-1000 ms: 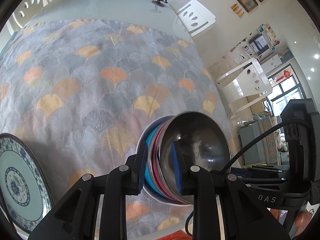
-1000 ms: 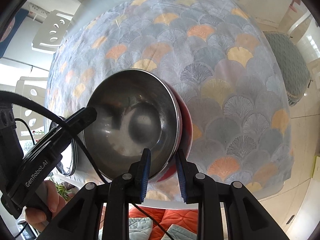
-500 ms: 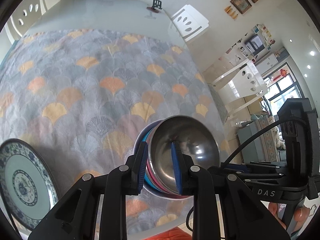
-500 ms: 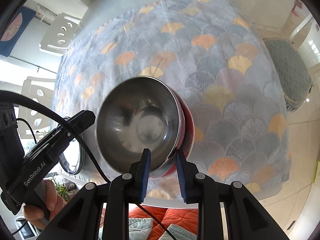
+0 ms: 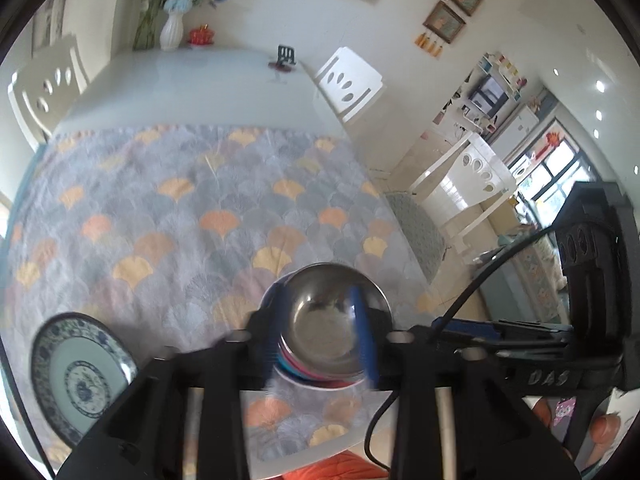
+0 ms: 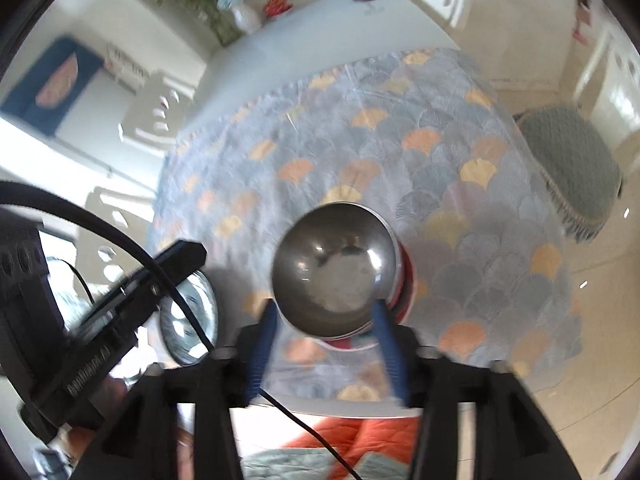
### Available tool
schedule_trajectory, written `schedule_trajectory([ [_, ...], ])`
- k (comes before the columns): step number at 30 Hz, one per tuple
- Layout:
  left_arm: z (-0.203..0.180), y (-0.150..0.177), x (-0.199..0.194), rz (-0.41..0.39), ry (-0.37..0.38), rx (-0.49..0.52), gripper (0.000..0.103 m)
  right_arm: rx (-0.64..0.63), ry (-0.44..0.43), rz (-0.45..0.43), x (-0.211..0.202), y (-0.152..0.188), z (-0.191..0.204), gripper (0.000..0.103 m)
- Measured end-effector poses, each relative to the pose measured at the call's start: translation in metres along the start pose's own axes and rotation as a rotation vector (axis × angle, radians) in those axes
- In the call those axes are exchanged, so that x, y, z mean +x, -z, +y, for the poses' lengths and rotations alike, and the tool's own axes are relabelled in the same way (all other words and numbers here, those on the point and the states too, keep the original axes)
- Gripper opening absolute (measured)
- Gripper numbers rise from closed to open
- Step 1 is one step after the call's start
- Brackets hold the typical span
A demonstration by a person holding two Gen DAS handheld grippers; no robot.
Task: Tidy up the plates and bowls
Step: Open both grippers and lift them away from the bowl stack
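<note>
Releasing their hold, the left gripper [image 5: 316, 338] and the right gripper [image 6: 326, 346] hang above a steel bowl [image 6: 334, 270] nested on top of a stack of coloured bowls [image 5: 292, 366], both sets of jaws opening with nothing pressed between the blue pads. The stack sits at the near edge of the table, with the blue-and-white plate [image 5: 80, 376] to its left, well apart. Judged from this, the bowls are gathered; done well, the step calls for both tools to lift clear straight upward so no pad catches the rim and tips the stack toward the edge. A fan-patterned tablecloth [image 5: 192, 216] covers the near half of the pale table [image 5: 192, 84]; white chairs [image 5: 348, 80], a vase of flowers [image 5: 172, 30] and framed pictures [image 5: 454, 8] fill the bright room beyond.
</note>
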State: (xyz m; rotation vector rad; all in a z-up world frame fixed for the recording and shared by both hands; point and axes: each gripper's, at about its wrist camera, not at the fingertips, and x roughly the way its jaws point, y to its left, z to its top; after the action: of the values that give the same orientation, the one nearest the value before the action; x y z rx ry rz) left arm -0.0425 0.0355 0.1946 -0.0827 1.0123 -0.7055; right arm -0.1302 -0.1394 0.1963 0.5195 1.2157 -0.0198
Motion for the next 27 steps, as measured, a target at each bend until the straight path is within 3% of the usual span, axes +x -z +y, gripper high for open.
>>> schedule_trajectory([
  [2, -0.004, 0.007, -0.008, -0.026, -0.036, 0.021, 0.054, 0.028, -0.006, -0.029, -0.005, 0.005, 0.000, 0.052],
  [7, 0.003, 0.017, -0.020, -0.062, -0.030, -0.033, 0.055, 0.018, 0.064, -0.138, -0.027, 0.009, 0.005, 0.052],
  [11, 0.007, 0.021, -0.027, -0.096, -0.049, -0.065, 0.055, -0.061, 0.163, -0.231, -0.041, 0.011, 0.016, 0.057],
  [14, 0.005, 0.024, -0.027, -0.104, -0.079, -0.063, 0.055, -0.109, 0.195, -0.250, -0.039, 0.015, 0.020, 0.071],
  [20, 0.005, 0.025, -0.020, -0.096, -0.097, -0.082, 0.055, -0.224, 0.290, -0.233, -0.019, 0.020, 0.027, 0.072],
  [27, 0.001, 0.017, -0.009, -0.077, -0.087, -0.130, 0.055, -0.248, 0.320, -0.222, -0.018, 0.019, 0.023, 0.072],
])
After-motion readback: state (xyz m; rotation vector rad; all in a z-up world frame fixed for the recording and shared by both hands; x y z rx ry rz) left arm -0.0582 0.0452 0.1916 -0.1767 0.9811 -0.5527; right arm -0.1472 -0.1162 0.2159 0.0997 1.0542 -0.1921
